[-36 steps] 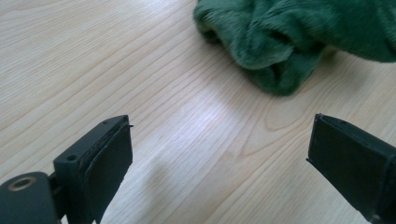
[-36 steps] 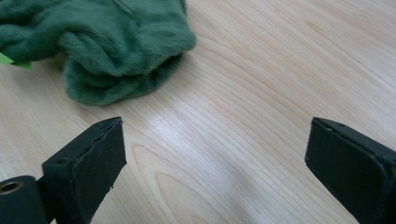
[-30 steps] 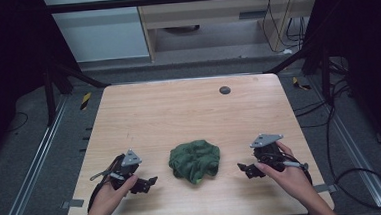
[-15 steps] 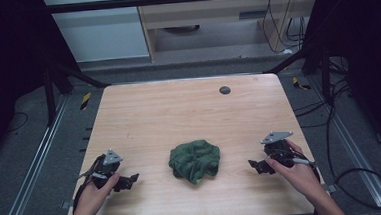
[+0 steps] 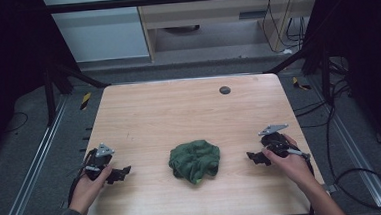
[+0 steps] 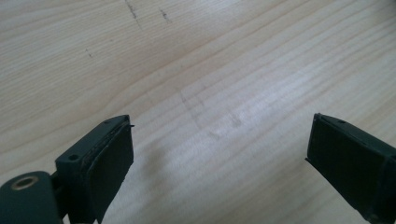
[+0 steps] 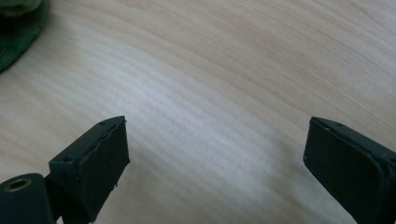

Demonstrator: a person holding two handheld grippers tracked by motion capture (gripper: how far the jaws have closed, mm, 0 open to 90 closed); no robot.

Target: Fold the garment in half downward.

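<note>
- A wooden table (image 5: 144, 120) was seen from above, with a crumpled green cloth (image 5: 194, 160) lying in a loose heap near the middle of its near half.
- The left gripper (image 5: 123, 172) rested low over the table's near left part, held in the person's left hand (image 5: 87, 186), with its jaws pointing toward the cloth.
- The right gripper (image 5: 252, 157) sat at the near right, held in the right hand (image 5: 288, 162), and it too faced the cloth.
- Both grippers stood wide open and held nothing; in each gripper view the two black jaws were spread far apart over bare wood.
- The cloth lay between the two grippers and apart from both, with a stretch of bare table on each side.
- In the right gripper view a dark green edge of the cloth (image 7: 18, 28) showed at the top left corner, well ahead of the jaws and off to one side.
- The left gripper view showed plain wood grain with a few faint scuff marks.
- Likely risk: because the cloth was bunched, a jaw closing on it could have caught just one outer fold, so the heap would have dragged or slipped free instead of lifting.
- Another risk: jaws coming in this low could have pushed the heap along the smooth wood instead of going around it.
- A small dark round mark (image 5: 224, 90) sat on the far part of the table, well clear of the work.
</note>
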